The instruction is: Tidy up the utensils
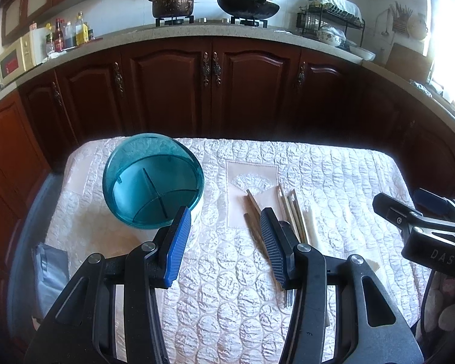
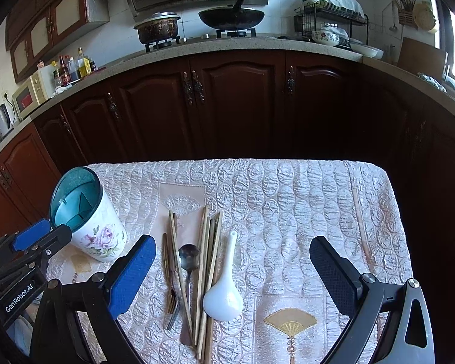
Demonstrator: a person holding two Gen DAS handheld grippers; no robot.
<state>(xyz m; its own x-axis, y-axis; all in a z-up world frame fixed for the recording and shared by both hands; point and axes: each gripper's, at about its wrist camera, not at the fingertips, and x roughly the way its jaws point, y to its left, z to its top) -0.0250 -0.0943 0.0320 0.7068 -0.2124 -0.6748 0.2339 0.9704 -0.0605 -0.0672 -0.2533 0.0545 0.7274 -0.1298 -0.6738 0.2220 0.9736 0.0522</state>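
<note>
Both the left tool (image 1: 226, 244) and right tool (image 2: 232, 276) hover spread, empty, above wooden chopsticks (image 2: 207, 261) beside the teal-rimmed floral holder (image 2: 91, 221).

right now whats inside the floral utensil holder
No utensils show inside the floral utensil holder: only its teal liner and dark dividers. The near wall hides part of the bottom. The chopsticks lie on the cloth beside it.

Daylit from a window (image 1: 449, 39) at right, blown out to white glare. Dim across the cabinets (image 2: 236, 103), bright on the cloth (image 2: 288, 200). Strongly fisheye-bent, dark and blurred at corners.
</note>
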